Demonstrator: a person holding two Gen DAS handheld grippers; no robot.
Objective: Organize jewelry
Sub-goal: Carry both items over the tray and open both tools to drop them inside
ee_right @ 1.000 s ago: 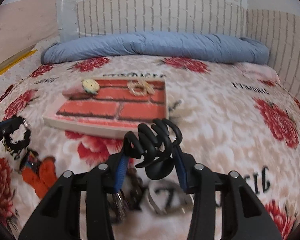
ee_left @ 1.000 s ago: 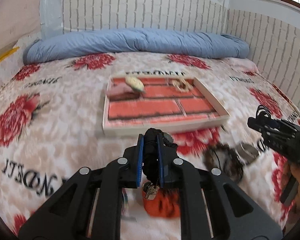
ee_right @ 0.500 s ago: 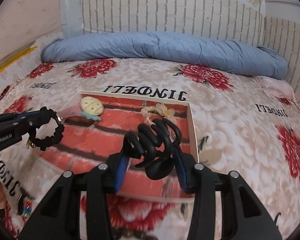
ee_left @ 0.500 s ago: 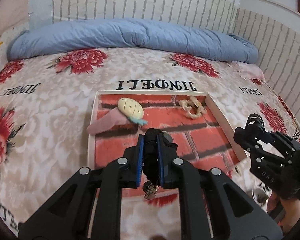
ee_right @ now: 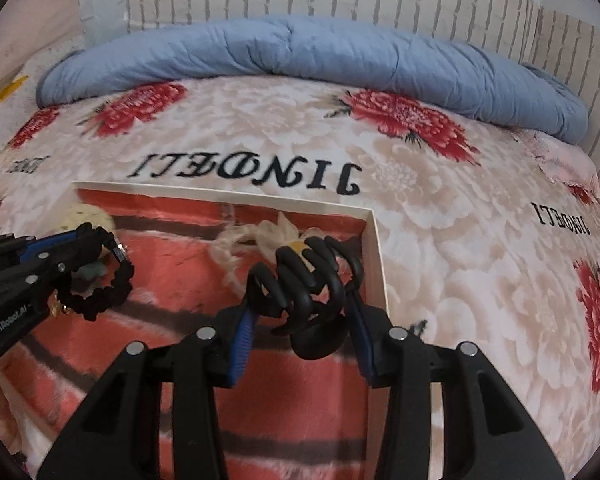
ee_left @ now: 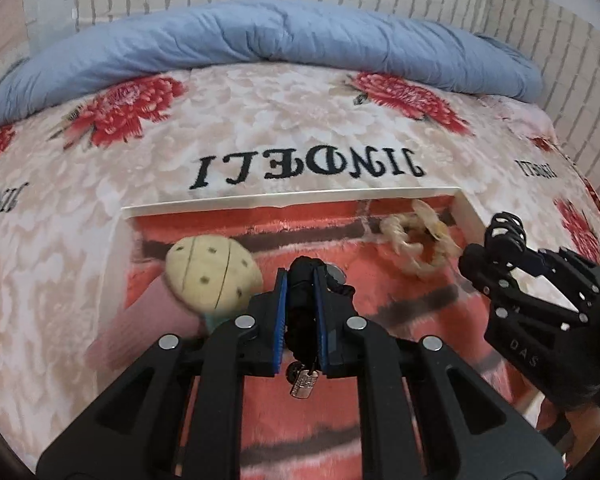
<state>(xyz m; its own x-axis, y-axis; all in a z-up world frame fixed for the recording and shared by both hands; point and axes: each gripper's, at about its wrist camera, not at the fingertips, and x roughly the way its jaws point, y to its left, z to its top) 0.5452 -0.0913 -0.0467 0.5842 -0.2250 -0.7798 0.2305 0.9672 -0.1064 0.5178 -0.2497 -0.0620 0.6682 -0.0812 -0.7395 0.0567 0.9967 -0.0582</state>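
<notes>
Left tool (ee_left: 300, 316) is pinched nearly fully closed on a black beaded bracelet (ee_right: 100, 300); in the left wrist view the band sits between the blue pads at lower centre, with a small metal tag (ee_left: 303, 385) dangling below. In the right wrist view the loop hangs free at left of frame, over the tray (ee_right: 374, 248). It looks light, floppy and likely to swing; gripping the band itself works, not the charms. Right tool (ee_right: 302, 320) is part-open, clamped across a black claw hair clip (ee_right: 306, 280), lower centre of its own view, above the tray's right portion. The clip reads as stiff, light plastic, smooth and probably slippery; holding it by the body near the hinge seems safest. Already lying in the tray: a cream spotted clip (ee_left: 212, 278) at left and a cream scrunchie (ee_left: 416, 240) toward upper right. Tray sits on the floral bed (ee_left: 260, 128).
</notes>
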